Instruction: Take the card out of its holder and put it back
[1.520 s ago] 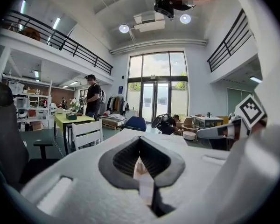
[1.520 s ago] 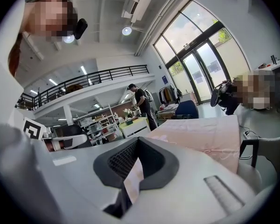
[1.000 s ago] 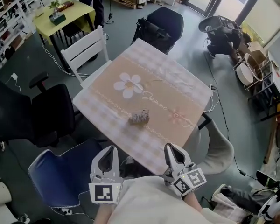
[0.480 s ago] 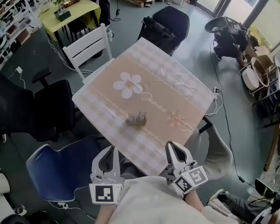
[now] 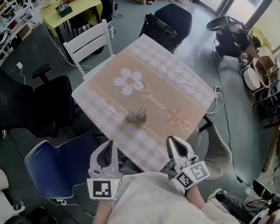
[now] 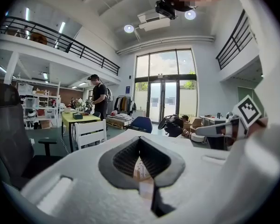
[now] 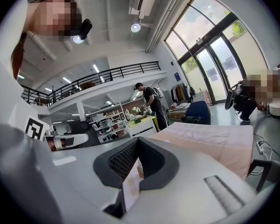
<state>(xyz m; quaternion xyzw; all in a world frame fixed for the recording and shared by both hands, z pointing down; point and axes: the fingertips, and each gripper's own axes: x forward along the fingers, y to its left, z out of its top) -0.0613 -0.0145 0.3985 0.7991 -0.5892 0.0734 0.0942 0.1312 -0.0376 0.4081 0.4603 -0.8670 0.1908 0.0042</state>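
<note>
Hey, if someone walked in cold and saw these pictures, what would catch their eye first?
The big white daisy printed near the middle of the checked tablecloth draws the eye first. Nearer the person, a small card holder stands on the cloth, and the left gripper and right gripper hover shut just off its near edge.

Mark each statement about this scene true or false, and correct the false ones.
1. The holder stands on the table. True.
2. The left gripper grips the holder. False: it is shut on nothing, well apart from the holder.
3. The right gripper is open. False: it is shut.
4. A white chair stands by the table's far left side. True.
5. The table top shows a flower. True.
</note>
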